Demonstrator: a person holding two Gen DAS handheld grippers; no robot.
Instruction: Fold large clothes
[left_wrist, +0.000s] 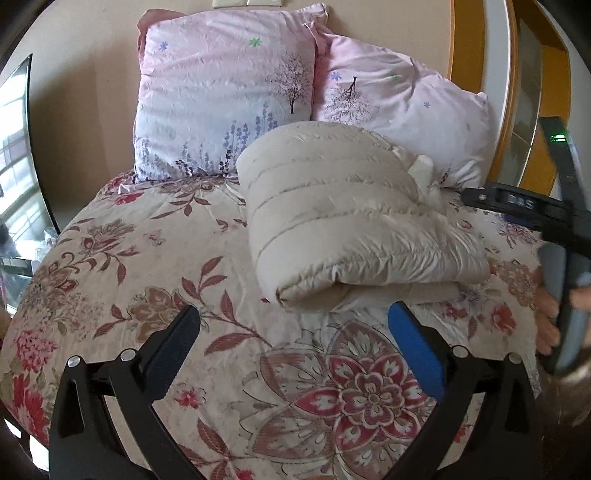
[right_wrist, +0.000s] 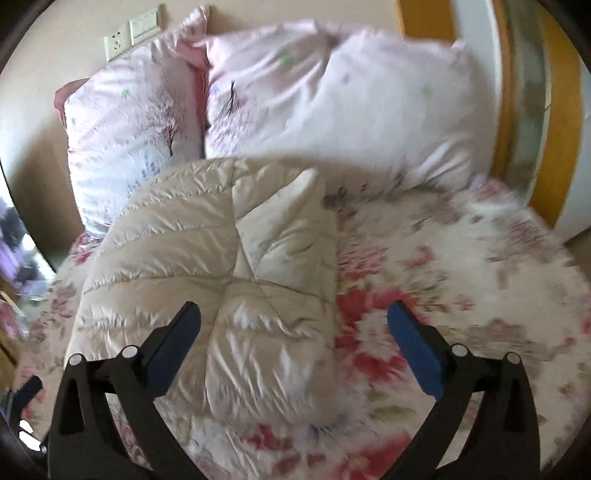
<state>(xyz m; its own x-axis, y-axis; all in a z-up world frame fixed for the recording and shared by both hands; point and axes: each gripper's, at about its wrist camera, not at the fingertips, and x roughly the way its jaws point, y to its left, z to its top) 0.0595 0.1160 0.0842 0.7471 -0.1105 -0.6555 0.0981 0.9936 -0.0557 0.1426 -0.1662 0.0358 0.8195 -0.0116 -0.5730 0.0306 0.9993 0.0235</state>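
A cream quilted puffer jacket (left_wrist: 354, 218) lies folded into a thick bundle on the floral bedspread (left_wrist: 147, 280), in front of the pillows. My left gripper (left_wrist: 293, 321) is open and empty, just short of the bundle's near edge. My right gripper (right_wrist: 293, 317) is open and empty above the jacket (right_wrist: 221, 258), near its right side. In the left wrist view the right gripper's body (left_wrist: 524, 206) shows at the right edge, held in a hand, its fingertips out of sight.
Two pink floral pillows (left_wrist: 221, 92) (left_wrist: 399, 107) lean on the beige wall behind the jacket. A yellow and white door frame (left_wrist: 480, 55) stands at the right. A mirror (left_wrist: 14, 147) is at the left. Wall sockets (right_wrist: 133, 29) sit above the pillows.
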